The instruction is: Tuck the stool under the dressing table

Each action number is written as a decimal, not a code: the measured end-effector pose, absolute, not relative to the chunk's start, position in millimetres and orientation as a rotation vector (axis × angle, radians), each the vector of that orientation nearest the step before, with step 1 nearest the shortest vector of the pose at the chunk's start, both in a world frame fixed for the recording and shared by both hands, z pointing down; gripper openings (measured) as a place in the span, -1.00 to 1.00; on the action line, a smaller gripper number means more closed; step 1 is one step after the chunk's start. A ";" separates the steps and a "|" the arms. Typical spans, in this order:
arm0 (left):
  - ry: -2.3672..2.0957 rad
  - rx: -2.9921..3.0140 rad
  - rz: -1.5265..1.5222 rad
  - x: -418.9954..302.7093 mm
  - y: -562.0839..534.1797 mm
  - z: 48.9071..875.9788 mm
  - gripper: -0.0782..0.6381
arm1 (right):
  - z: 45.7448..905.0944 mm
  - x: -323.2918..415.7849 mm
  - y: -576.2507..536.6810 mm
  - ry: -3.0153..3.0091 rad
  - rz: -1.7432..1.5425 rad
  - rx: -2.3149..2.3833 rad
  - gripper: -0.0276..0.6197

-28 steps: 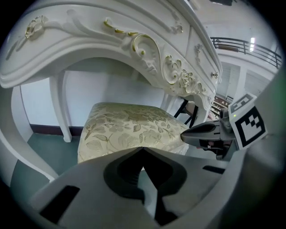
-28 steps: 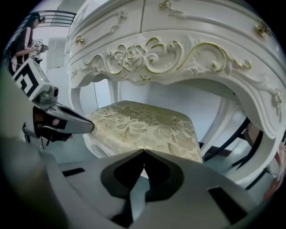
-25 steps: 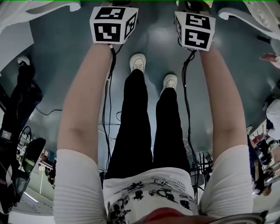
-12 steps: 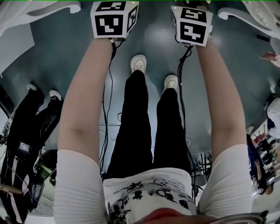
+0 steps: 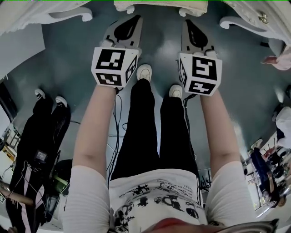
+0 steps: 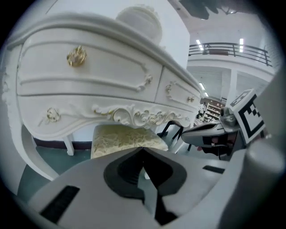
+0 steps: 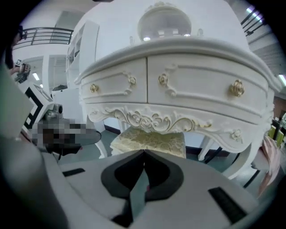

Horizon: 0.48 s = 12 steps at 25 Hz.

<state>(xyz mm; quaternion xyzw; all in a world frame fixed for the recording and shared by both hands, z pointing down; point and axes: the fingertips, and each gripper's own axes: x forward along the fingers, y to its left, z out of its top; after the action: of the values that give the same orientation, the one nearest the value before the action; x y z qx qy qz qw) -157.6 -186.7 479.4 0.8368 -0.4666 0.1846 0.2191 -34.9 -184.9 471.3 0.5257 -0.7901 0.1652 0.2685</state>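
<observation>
The stool [image 5: 154, 5] shows only its near white edge at the top of the head view, between the dressing table's curved legs [image 5: 68, 12]. Its gold-patterned cushion [image 6: 120, 136] [image 7: 149, 138] sits below the carved apron of the white dressing table [image 6: 89, 85] [image 7: 178, 85]. My left gripper [image 5: 132, 19] [image 6: 142, 148] and right gripper [image 5: 188, 22] [image 7: 144, 152] point side by side at the stool, a little short of it. Both are shut, tips together, with nothing between them.
A person in black [image 5: 41, 132] stands at the left on the dark teal floor [image 5: 68, 68]. Cables [image 5: 113, 136] trail down beside my legs. Clutter [image 5: 268, 168] lies at the right, and a pink object [image 5: 278, 61] sits by the table's right leg [image 5: 241, 22].
Both grippers have dropped lower in the head view, so their shut jaws and the stool's edge now show at the top. The person in black at the left has shifted.
</observation>
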 end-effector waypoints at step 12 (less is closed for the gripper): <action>-1.342 2.426 0.269 -159.5 -119.9 257.6 -0.73 | 249.6 -30.6 -132.2 -2.282 0.288 1.502 -0.86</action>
<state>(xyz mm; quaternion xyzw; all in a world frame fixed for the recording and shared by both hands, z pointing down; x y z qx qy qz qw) -159.5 -119.9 257.6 0.8571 -0.4742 0.0952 0.1773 -30.6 -132.2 249.6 0.5360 -0.8146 0.1029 0.1961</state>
